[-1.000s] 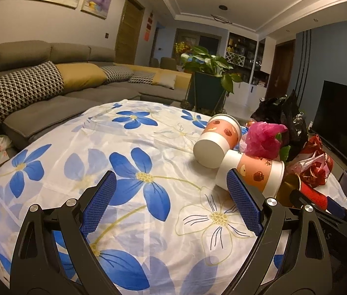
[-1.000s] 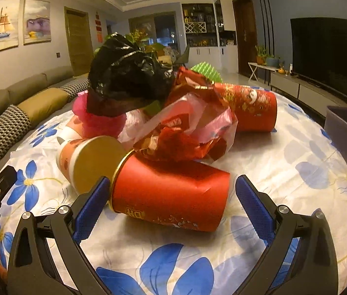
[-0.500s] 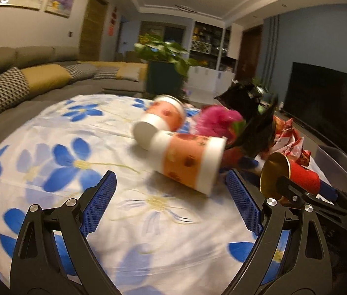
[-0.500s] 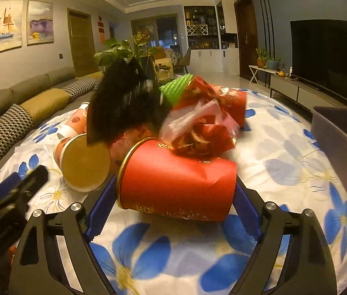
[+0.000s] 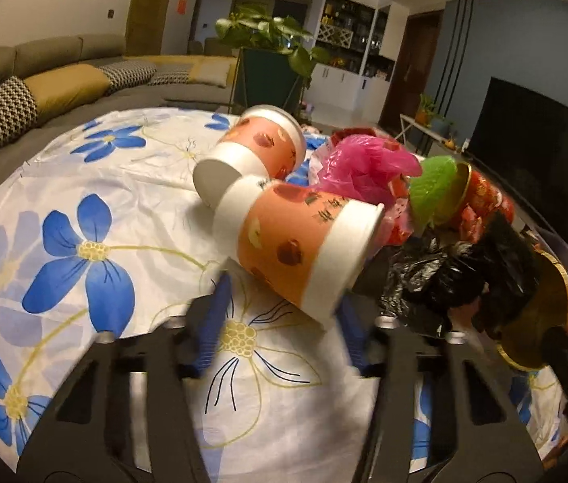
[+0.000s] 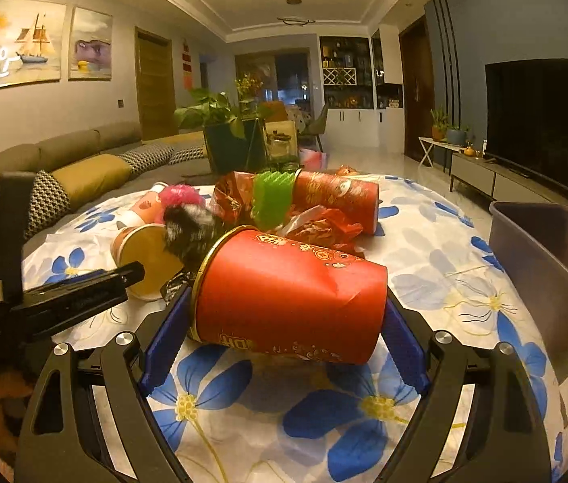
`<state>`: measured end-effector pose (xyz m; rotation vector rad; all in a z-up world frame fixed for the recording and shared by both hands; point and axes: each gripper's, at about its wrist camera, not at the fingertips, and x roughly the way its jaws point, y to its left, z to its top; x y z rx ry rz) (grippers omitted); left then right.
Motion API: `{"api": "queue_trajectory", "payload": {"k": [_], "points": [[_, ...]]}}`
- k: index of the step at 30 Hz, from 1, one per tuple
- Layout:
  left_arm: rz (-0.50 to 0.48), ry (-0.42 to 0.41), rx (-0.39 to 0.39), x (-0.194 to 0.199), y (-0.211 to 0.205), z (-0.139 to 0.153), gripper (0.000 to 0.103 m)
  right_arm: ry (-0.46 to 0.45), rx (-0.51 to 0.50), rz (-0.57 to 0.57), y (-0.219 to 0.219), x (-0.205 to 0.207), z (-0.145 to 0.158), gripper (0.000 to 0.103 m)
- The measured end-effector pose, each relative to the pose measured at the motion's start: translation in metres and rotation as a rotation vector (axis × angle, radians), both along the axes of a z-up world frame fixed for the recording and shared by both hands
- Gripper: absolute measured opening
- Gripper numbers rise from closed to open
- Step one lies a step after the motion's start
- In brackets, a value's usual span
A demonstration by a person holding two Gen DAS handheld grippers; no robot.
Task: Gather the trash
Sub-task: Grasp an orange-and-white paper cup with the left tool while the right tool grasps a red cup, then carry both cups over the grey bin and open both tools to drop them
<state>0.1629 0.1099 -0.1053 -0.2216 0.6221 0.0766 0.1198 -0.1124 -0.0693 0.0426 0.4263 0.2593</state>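
Note:
My right gripper (image 6: 284,322) is shut on a red paper cup (image 6: 288,294) lying sideways, held just above the flowered tablecloth (image 6: 425,281). My left gripper (image 5: 284,318) has its blue pads on both sides of an orange-and-white paper cup (image 5: 304,241) lying on its side, which also shows in the right wrist view (image 6: 145,257). A second orange cup (image 5: 251,157) lies behind it. A pink bag (image 5: 368,169), a green crumpled piece (image 5: 433,189), a black bag (image 5: 465,273) and red wrappers (image 6: 320,225) are heaped in the middle. Another red cup (image 6: 336,197) lies at the back.
A grey bin (image 6: 550,265) stands at the table's right edge. A sofa with cushions (image 5: 42,88) runs along the left, a potted plant (image 5: 272,64) stands behind the table, and a TV (image 6: 546,124) is at the right.
My left gripper has moved forward and narrowed around the orange-and-white cup. My right gripper has closed on the red cup and lifted it slightly. The black bag has shifted down beside it.

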Motion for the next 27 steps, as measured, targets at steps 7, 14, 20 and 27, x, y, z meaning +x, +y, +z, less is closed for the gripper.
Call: {"api": "queue_trajectory", "payload": {"k": [7,14,20,27], "points": [[0.042,-0.004,-0.03,-0.004,0.011,0.0,0.002,-0.033,0.012,0.005,-0.011,-0.009,0.009,0.084],[0.064,-0.073,-0.053,-0.032,0.021,0.014,0.002,-0.069,0.023,-0.014,-0.02,-0.022,0.015,0.084],[0.09,-0.124,-0.069,-0.053,0.03,0.029,0.002,-0.101,0.034,-0.043,-0.031,-0.032,0.023,0.084],[0.091,-0.133,-0.064,-0.06,0.03,0.034,0.002,-0.113,0.042,-0.063,-0.04,-0.041,0.026,0.084]]}}
